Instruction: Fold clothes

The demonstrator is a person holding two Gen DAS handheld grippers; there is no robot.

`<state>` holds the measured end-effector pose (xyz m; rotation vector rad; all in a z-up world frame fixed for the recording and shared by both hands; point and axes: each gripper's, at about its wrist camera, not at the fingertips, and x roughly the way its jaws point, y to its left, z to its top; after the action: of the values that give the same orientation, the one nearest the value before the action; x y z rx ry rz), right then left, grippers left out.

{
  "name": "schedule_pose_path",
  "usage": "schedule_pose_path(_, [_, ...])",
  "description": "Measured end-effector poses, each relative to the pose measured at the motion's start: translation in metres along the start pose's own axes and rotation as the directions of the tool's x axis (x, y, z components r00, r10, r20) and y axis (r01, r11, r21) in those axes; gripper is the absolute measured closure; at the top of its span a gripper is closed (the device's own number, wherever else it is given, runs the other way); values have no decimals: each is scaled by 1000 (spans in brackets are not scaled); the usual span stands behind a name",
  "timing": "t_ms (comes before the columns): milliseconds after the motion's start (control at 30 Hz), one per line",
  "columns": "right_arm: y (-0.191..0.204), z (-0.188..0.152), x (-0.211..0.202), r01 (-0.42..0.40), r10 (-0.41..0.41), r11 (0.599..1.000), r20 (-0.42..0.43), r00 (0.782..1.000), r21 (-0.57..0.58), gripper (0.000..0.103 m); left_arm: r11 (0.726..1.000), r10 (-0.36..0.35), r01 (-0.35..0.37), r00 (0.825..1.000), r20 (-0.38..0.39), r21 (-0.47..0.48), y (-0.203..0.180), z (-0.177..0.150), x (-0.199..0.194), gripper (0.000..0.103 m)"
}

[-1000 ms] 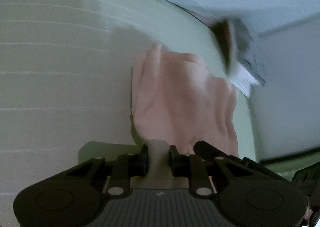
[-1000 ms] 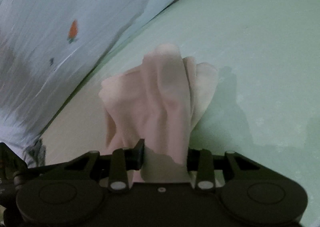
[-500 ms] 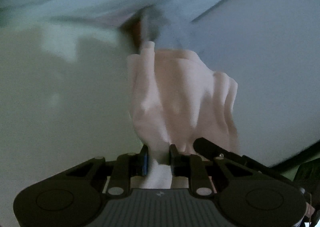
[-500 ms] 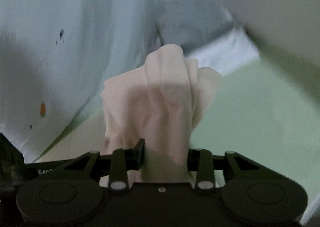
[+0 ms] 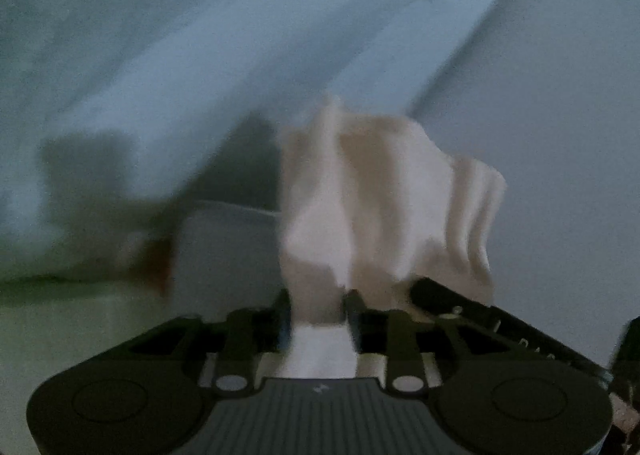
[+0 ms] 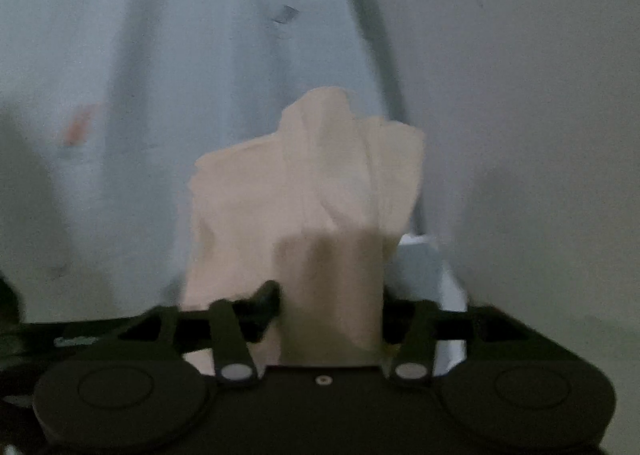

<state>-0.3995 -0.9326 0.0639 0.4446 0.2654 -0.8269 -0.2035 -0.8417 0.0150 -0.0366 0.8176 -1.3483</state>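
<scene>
Gripping one pale pink garment (image 5: 384, 195) (image 6: 312, 191), two tongs, left tongs (image 5: 318, 303), right tongs (image 6: 332, 295), both clamped on it

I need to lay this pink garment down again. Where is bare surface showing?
Only a green strip at lower left in the left wrist view, below the blurred grey item. Both the left gripper and right gripper hold the pink garment against hanging fabric.

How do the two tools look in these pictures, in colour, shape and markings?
The left tool is black, with two round discs, two silver rivets, a grey ribbed plate and a small white mark. The right tool is also black, with two discs, two silver rivets, a smooth top and one small centre screw. No cables or sleeves show.
</scene>
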Motion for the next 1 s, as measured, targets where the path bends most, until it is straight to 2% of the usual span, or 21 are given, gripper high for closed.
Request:
schedule_pose_path(33, [-5,-3,23,76,-76,997,-47,996,-5,21,999,43,-42,999,-30,31,3,2,20,57])
schedule_pose_path(67, [-10,-6,46,151,-152,988,-94,984,-14,19,996,78,-75,995,-58,52,10,-1,31,57])
schedule_pose_path(133, [-19,-16,88,269,-270,963,-209,940,-36,20,993,115,-113,990,-87,26,28,-9,38,53])
schedule_pose_path(167, [-22,-24,99,288,-288,957,-246,926,-36,20,991,133,-132,986,-101,14,37,-13,42,40])
schedule_pose_path(200, [-24,-31,99,286,-283,958,-230,931,-21,18,989,149,-149,983,-110,5,44,-16,44,29])
schedule_pose_path(267, [-25,-38,87,305,-298,952,-184,937,12,12,985,170,-169,982,-77,18,49,-21,37,26])
schedule_pose_path(333, [-27,-45,75,323,-314,945,-138,939,46,8,979,191,-187,981,-42,78,50,-19,30,22])
schedule_pose_path(400, [-23,-49,56,349,-342,935,-92,935,64,4,972,192,-190,981,-2,139,43,-24,11,9])
schedule_pose_path(467, [-16,-54,34,345,-340,937,-78,937,52,0,961,189,-194,981,42,195,32,-23,-2,2])
schedule_pose_path(600, [-1,-71,-11,339,-336,940,-62,940,32,0,938,158,-183,982,106,294,6,-48,-48,0])
schedule_pose_path(733, [15,-101,-59,336,-334,941,-76,940,26,0,939,162,-188,980,112,288,-11,-83,-84,0])
schedule_pose_path(867, [31,-132,-106,335,-332,942,-90,939,19,0,925,185,-198,980,72,325,-14,-118,-119,0])
schedule_pose_path(1000, [52,-161,-142,358,-360,933,-77,930,-35,0,915,197,-190,980,16,357,-12,-154,-143,0])
